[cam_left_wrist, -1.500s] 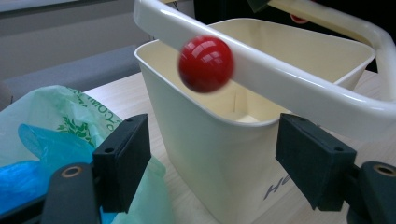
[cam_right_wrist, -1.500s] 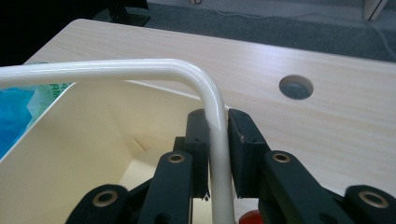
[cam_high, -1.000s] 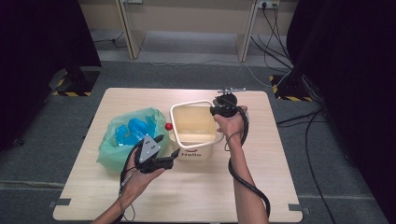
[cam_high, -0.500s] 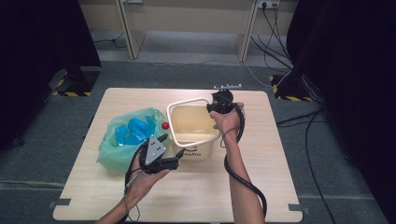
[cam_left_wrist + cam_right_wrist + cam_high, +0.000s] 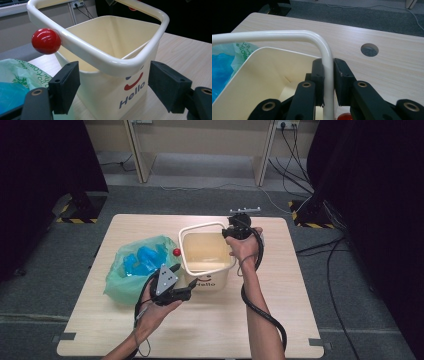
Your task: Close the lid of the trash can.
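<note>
Bucket (image 5: pixel 207 257) stands on wooden table (image 5: pixel 280 320); grey carpet (image 5: pixel 75 215) surrounds.

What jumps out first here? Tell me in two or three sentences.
The cream bin marked Hello stands mid-table, its hoop handle raised and pinched by the right gripper. The left gripper is open around the bin's near corner. A green bag of blue items lies left of the bin.

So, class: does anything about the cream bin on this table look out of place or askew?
Yes: the cream plastic bin's white frame-shaped rim ring sits lifted and tilted off the bin, pinched in the right gripper's jaws.
</note>
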`<state>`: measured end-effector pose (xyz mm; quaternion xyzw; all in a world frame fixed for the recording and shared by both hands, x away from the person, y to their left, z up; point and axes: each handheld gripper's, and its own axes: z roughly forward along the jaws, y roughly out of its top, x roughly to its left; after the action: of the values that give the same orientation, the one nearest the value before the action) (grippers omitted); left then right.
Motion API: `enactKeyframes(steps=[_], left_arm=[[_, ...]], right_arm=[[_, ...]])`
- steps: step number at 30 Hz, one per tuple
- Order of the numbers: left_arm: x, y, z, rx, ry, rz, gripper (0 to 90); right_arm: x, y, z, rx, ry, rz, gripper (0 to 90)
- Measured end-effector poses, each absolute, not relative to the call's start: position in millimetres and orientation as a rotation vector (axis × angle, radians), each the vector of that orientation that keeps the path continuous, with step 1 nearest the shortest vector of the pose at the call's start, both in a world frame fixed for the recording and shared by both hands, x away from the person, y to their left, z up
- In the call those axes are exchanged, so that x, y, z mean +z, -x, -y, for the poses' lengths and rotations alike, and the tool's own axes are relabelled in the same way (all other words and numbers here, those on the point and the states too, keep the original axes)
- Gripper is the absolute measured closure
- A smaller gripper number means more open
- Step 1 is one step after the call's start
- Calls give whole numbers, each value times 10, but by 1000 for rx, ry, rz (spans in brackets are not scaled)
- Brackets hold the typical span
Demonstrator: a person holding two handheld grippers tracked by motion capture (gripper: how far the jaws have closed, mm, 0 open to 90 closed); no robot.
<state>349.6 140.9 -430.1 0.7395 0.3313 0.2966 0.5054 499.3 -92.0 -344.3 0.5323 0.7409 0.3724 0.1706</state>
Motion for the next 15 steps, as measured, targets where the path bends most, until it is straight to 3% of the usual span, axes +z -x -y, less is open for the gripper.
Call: enactKeyframes(steps=[15], left_arm=[[-4331, -3608, -1485, 684, -1748, -852, 283]], right_arm=[[-3531, -5100, 848, 1067, -1609, -2107, 793]])
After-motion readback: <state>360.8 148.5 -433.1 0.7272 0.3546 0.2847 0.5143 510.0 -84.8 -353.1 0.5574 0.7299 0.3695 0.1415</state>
